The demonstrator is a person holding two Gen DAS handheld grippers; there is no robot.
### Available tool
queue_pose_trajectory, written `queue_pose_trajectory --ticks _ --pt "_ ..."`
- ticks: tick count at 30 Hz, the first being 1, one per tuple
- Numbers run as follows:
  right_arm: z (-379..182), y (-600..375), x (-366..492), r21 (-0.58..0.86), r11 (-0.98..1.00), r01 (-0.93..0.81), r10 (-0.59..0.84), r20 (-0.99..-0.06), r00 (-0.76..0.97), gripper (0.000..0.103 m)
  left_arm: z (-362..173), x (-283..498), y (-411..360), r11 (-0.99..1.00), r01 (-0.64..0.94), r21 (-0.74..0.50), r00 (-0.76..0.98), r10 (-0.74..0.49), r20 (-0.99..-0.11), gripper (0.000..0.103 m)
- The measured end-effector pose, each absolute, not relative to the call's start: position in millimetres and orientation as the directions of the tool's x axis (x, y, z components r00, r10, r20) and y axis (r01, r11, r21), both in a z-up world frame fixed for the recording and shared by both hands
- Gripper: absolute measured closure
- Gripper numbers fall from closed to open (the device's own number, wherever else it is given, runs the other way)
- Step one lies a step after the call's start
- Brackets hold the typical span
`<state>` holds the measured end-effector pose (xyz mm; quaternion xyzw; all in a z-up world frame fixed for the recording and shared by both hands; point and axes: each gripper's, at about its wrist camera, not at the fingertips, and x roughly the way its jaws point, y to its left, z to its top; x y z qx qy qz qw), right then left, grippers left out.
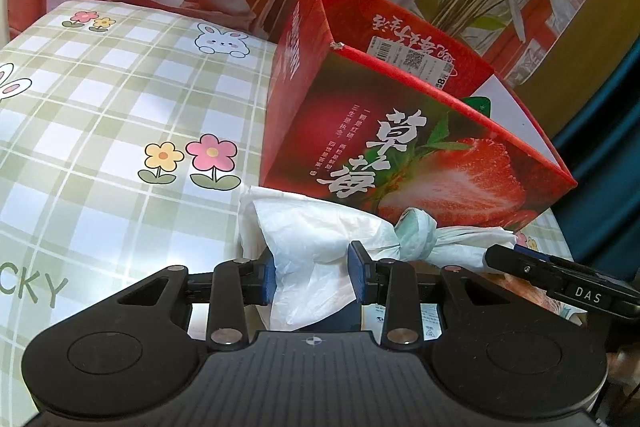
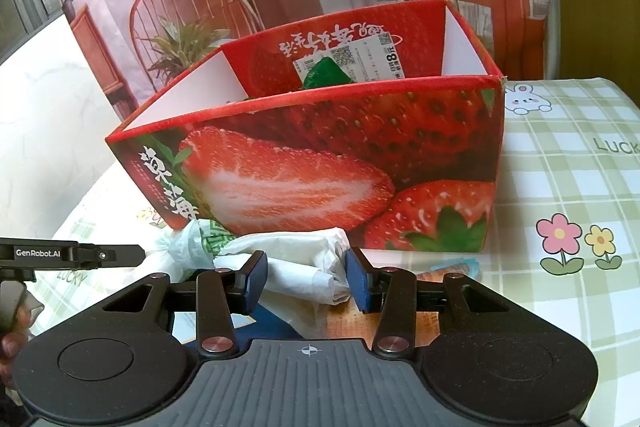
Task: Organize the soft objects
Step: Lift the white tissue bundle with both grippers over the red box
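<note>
While both cameras face the red strawberry box on the green checked tablecloth, each shows a different end of the knotted white plastic bag lying just in front of it. From the left wrist, the left gripper has its blue pads on either side of the bag's wide end, apparently pinching it, with the greenish knot to the right and the right gripper's black finger beside the tail. From the right wrist, the right gripper has its pads spread around crumpled bag plastic — whether they touch it is unclear — and only this view shows a green item inside the box.
</note>
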<state>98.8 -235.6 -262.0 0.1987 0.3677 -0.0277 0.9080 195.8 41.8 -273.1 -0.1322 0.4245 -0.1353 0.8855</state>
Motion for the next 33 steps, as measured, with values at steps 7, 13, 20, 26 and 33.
queue_pose_trajectory --ticks 7,13,20,26,33 --pt "-269 -239 100 0.333 0.918 0.217 0.082 -0.693 0.717 0.059 -275 194 44 0.923 0.124 -0.365 0.599 -0.363 -0.714 0.063" --pt "-269 -249 107 0.354 0.905 0.234 0.081 -0.686 0.723 0.058 -273 191 41 0.925 0.150 -0.349 0.608 -0.365 -0.706 0.074" --pt "-280 -261 118 0.384 0.883 0.270 0.085 -0.698 0.711 0.057 -275 192 43 0.924 0.151 -0.350 0.599 -0.368 -0.711 0.074" --pt "-283 -254 121 0.373 0.895 0.243 0.100 -0.701 0.706 0.071 -270 189 44 0.927 0.171 -0.332 0.621 -0.364 -0.694 0.078" --pt "-261 -248 101 0.366 0.912 0.183 0.107 -0.645 0.756 0.094 -253 183 49 0.925 0.180 -0.333 0.665 -0.364 -0.652 0.079"
